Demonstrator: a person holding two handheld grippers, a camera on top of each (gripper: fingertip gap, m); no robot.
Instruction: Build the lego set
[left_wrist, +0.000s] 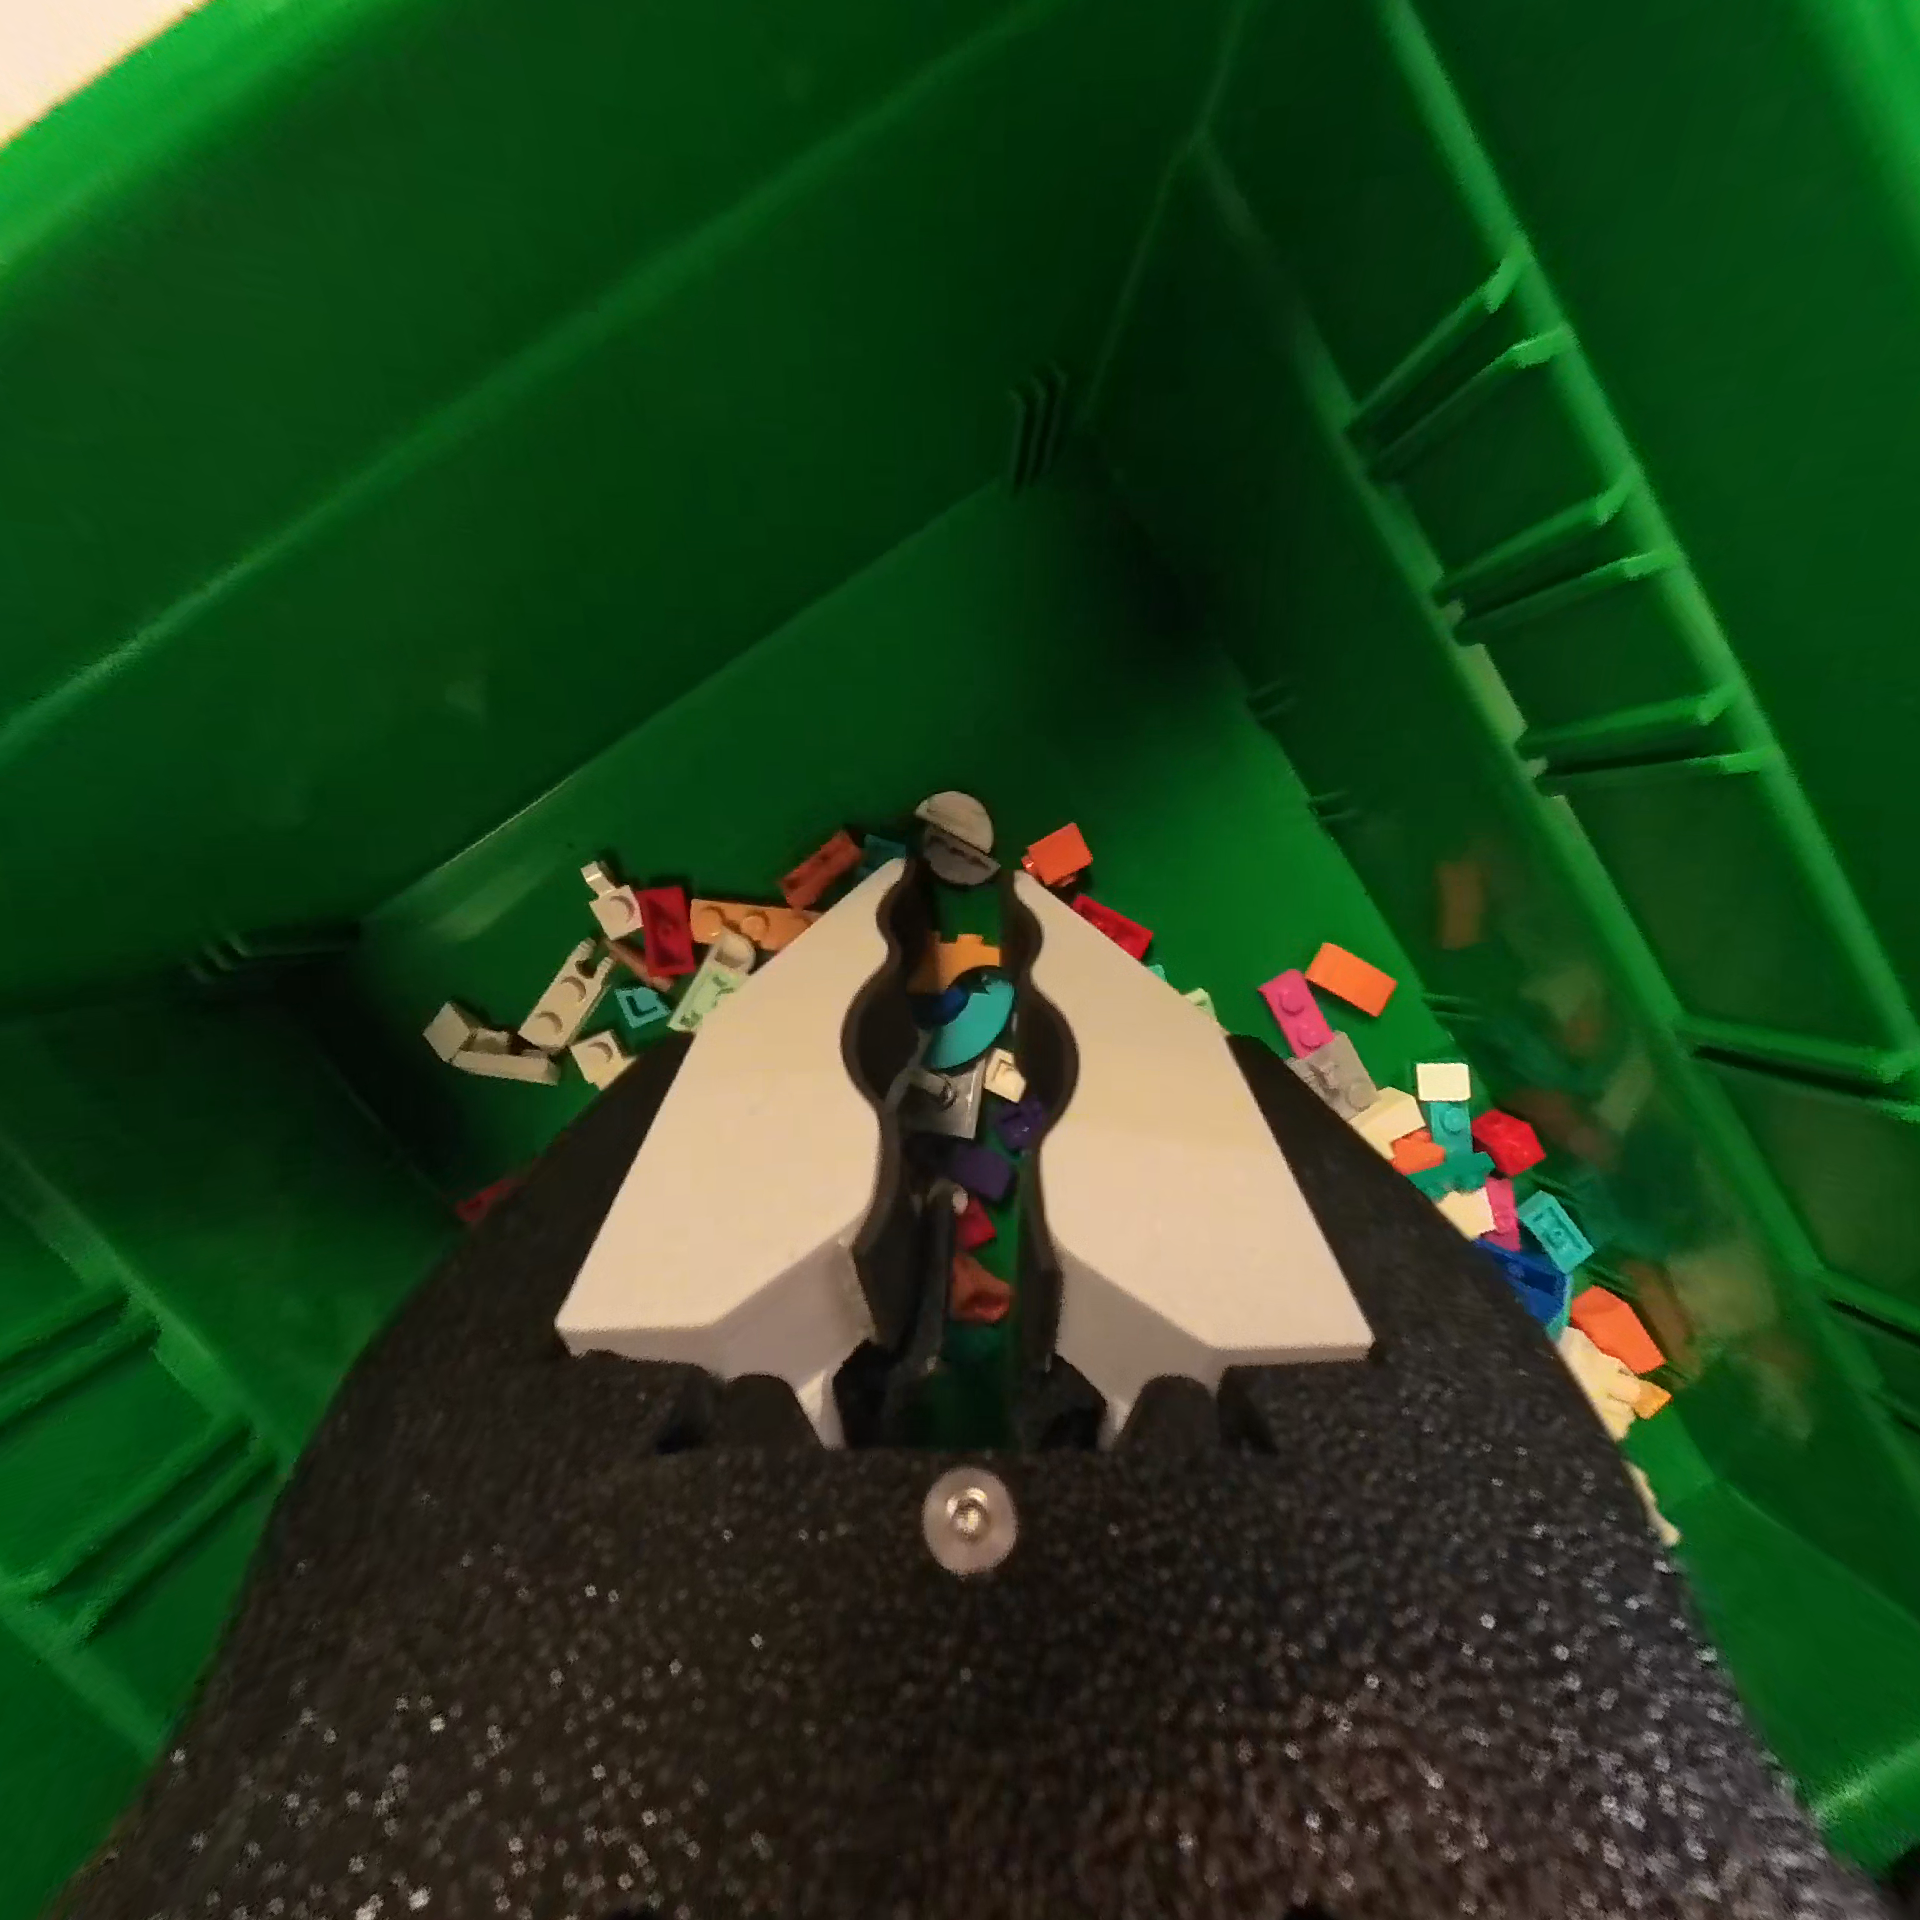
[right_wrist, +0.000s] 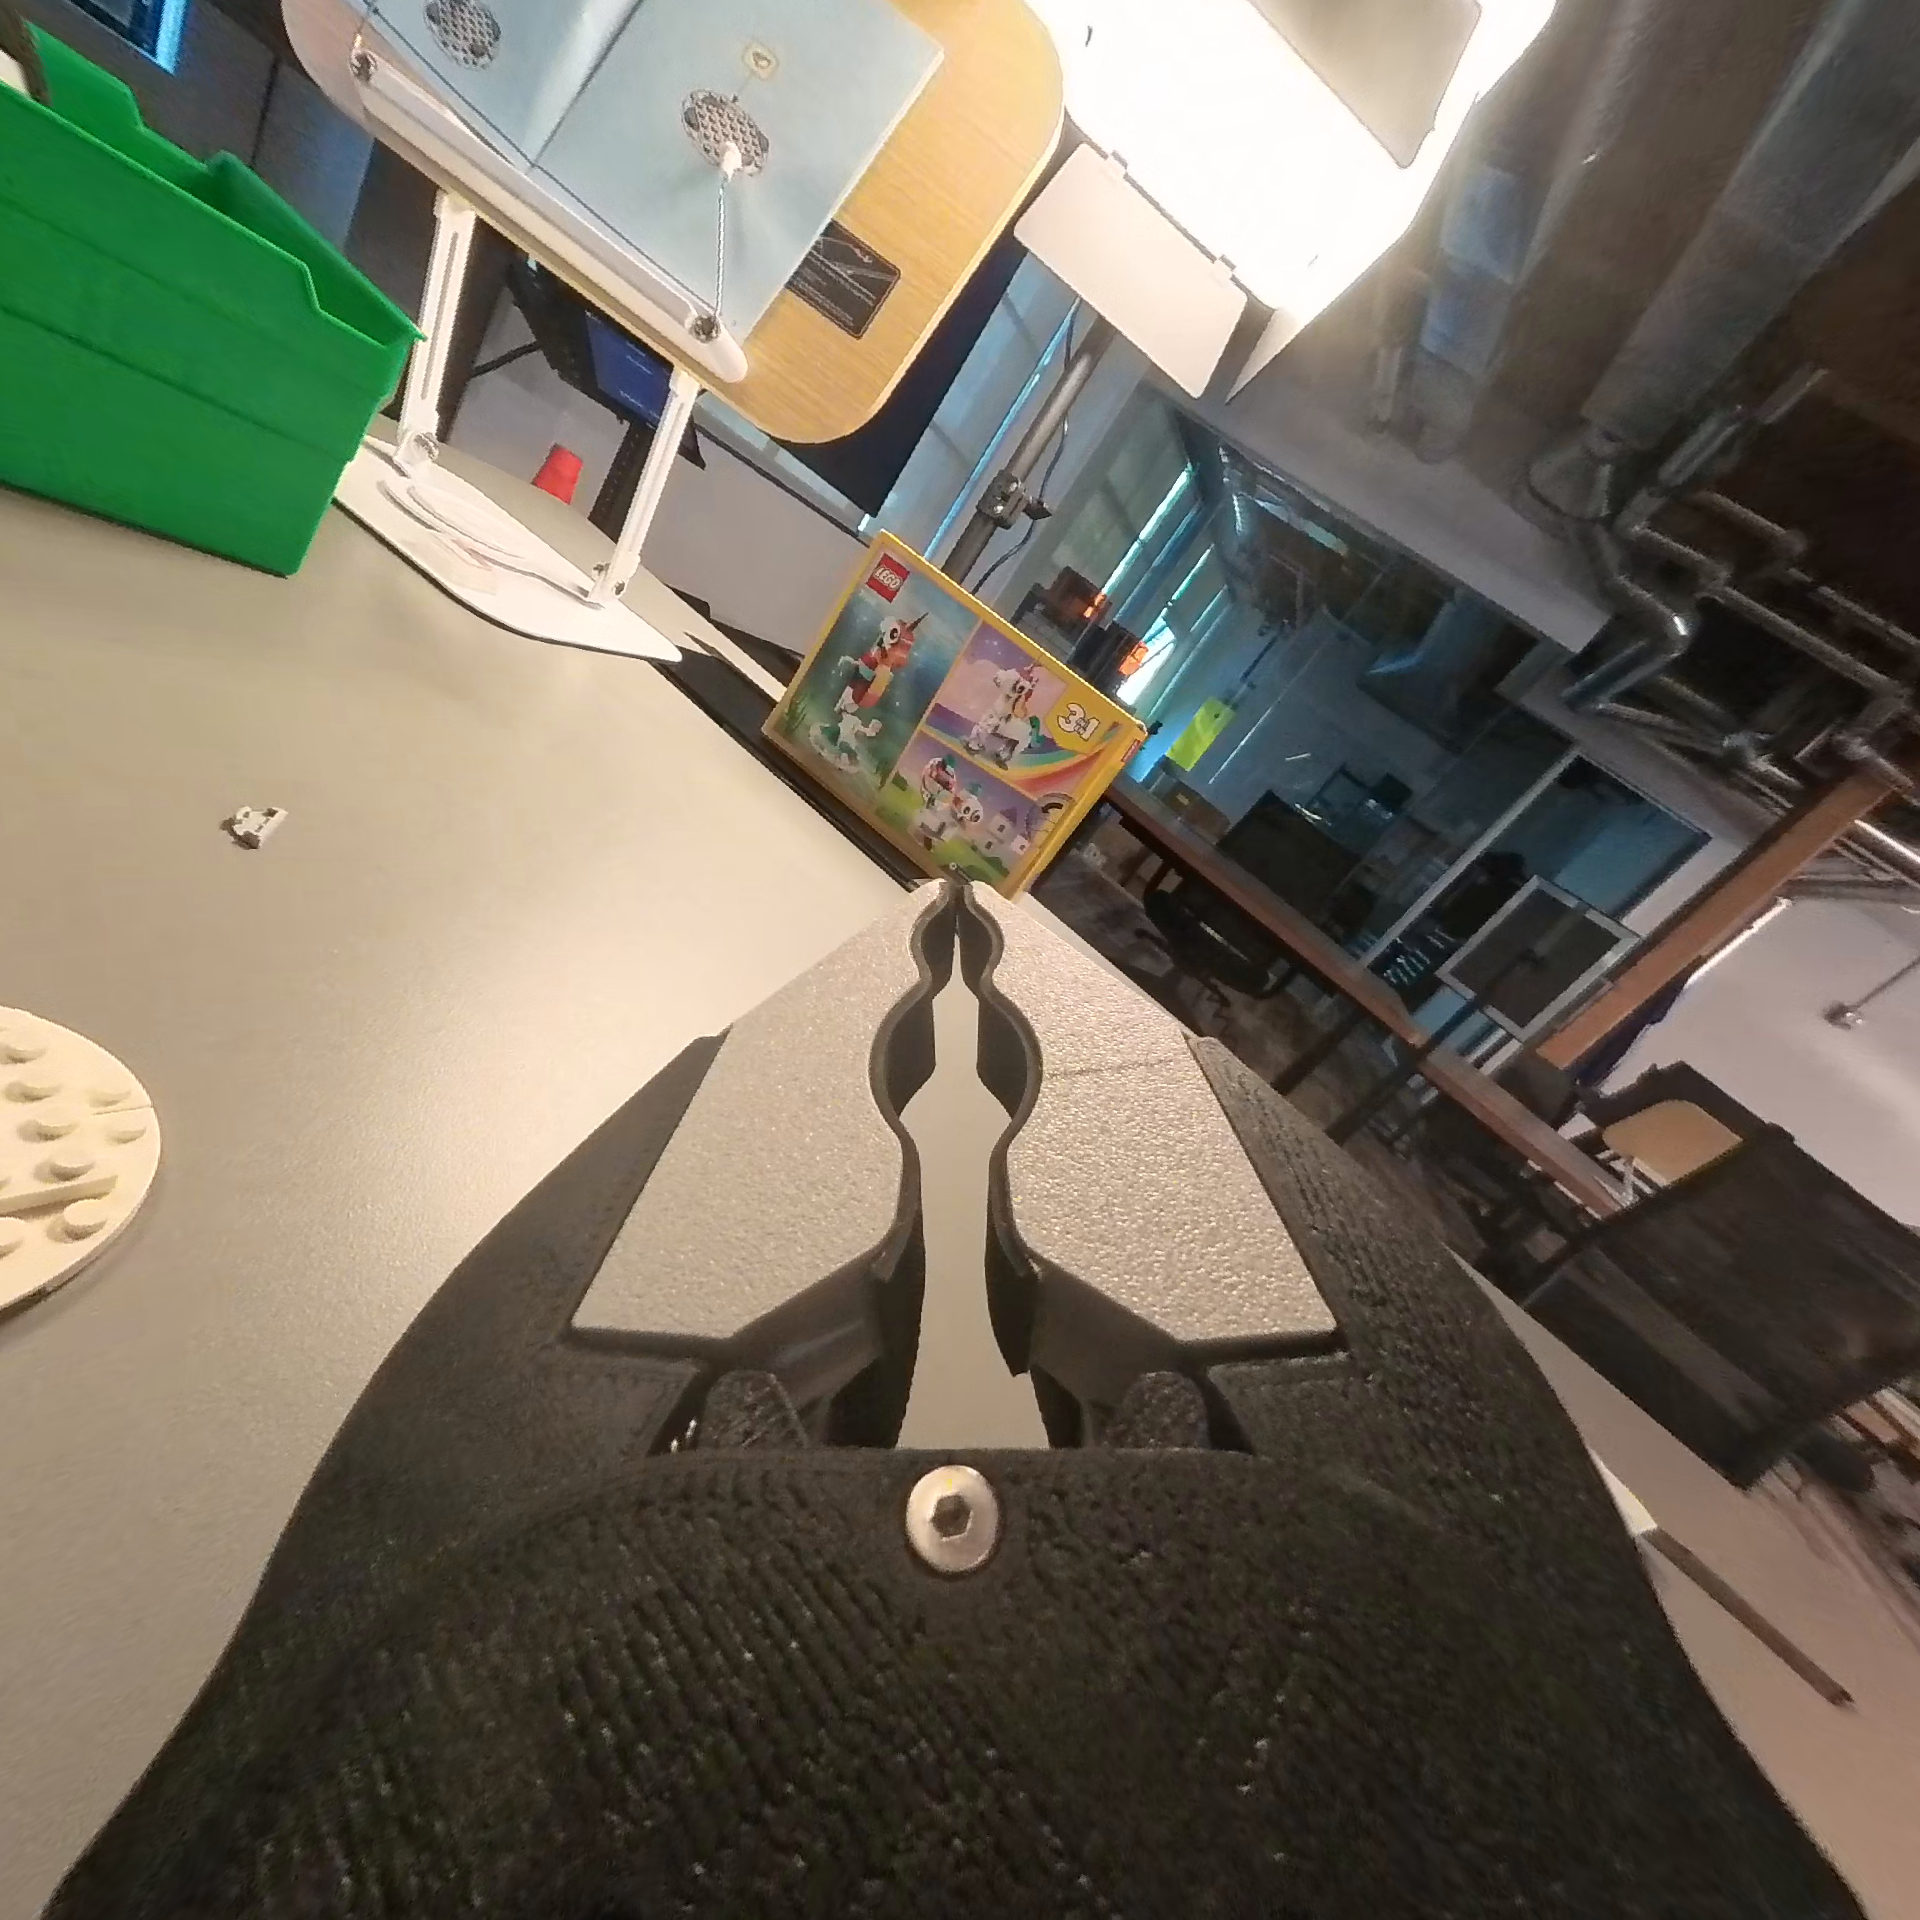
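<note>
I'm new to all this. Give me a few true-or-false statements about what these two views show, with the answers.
1. The left tool is down inside a green bin. True.
2. The bin holds only white bricks. False: the bricks are mixed, with red, orange, teal, pink and tan among them.
3. The right tool grips a brick. False: its tips are together and nothing shows between them.
4. A yellow box stands on the table ahead of the right tool. True.
5. A round white plate lies on the table. True.
</note>
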